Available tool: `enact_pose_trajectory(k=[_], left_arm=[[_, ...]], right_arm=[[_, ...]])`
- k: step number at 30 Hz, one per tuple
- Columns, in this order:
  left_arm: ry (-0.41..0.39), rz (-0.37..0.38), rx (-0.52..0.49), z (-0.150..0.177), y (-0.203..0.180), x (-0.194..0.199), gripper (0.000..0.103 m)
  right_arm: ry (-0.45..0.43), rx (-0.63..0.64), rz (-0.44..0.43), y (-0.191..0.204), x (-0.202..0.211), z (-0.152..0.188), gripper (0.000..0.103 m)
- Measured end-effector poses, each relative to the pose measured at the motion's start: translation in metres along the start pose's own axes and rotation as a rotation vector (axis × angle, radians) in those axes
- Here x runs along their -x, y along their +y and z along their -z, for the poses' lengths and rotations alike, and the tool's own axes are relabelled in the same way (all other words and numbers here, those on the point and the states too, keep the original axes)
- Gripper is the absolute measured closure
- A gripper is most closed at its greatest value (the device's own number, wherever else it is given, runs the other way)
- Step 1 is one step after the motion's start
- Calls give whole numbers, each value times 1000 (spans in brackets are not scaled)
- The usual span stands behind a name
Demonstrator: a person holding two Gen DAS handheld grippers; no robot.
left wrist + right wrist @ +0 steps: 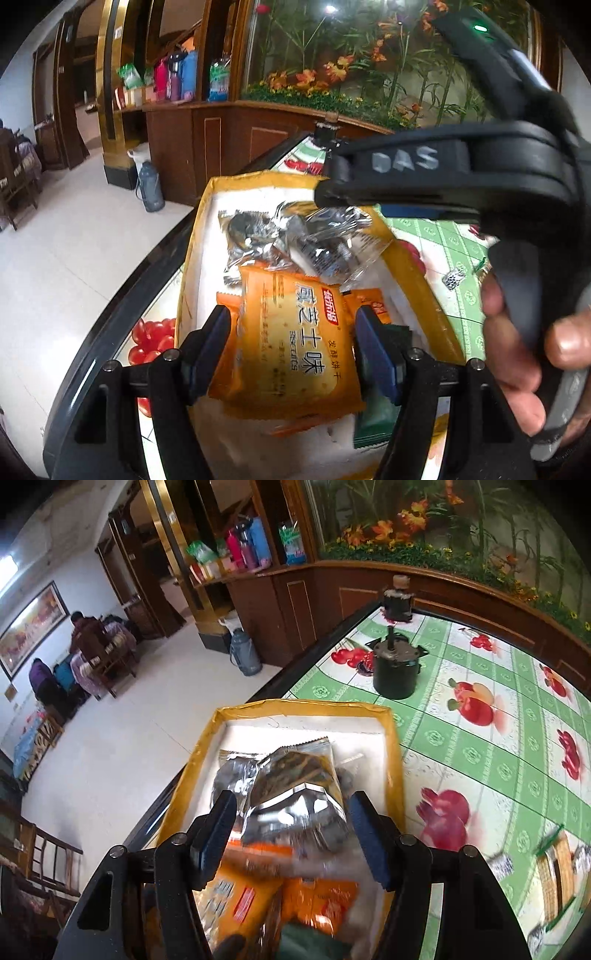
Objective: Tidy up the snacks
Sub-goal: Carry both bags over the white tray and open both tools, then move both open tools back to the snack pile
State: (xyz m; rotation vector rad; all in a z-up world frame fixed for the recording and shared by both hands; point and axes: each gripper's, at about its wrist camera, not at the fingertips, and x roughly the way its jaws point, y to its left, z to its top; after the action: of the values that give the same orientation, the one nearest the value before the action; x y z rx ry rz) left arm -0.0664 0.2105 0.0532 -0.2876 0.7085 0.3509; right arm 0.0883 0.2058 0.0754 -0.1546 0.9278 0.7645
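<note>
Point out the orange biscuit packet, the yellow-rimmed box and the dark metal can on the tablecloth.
orange biscuit packet (291,347), left wrist view, printed front face.
yellow-rimmed box (306,706), right wrist view, far rim.
dark metal can (395,672), right wrist view, side wall.
</note>
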Motion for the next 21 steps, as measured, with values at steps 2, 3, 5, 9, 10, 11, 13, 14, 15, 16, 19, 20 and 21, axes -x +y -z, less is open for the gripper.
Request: enact_pose_trajectory(k=[2, 3, 5, 9, 10, 11, 13, 14, 15, 16, 19, 20, 21], left_arm=[[-7, 1, -10, -1, -5, 5, 34], [-10, 2, -14, 0, -9, 6, 34], [-17, 1, -25, 0, -15, 10, 34], [-26, 11, -52, 3, -29, 18, 34], [-29, 14, -63, 4, -35, 21, 34], [-31, 17, -70, 4, -39, 22, 34], [-32, 24, -90, 5, -49, 25, 34], [-32, 28, -97, 6, -53, 26, 34], [-31, 34, -107, 6, -57, 26, 34], [-30, 37, -114, 7, -61, 27, 34], [-20, 49, -141, 9, -75, 28, 34], [-17, 53, -145, 10, -78, 28, 34], [-13, 58, -150, 11, -82, 28, 34]], right_arm=[[-24, -12, -13, -4, 16, 7, 35], [-34, -18, -19, -7, 22, 11, 35], [-56, -33, -33, -13, 36, 18, 35], [-90, -59, -43, -29, 62, 34, 35], [-98, -66, -43, -34, 68, 39, 35], [-105, -75, -41, -40, 74, 44, 35], [-113, -93, -42, -52, 84, 54, 35], [-118, -106, -42, -60, 91, 60, 35], [-122, -115, -40, -68, 96, 65, 35], [-130, -128, -34, -78, 103, 71, 35], [-154, -163, -18, -105, 123, 88, 35], [-164, -178, -4, -117, 130, 95, 35], [-173, -191, 11, -126, 136, 101, 35]])
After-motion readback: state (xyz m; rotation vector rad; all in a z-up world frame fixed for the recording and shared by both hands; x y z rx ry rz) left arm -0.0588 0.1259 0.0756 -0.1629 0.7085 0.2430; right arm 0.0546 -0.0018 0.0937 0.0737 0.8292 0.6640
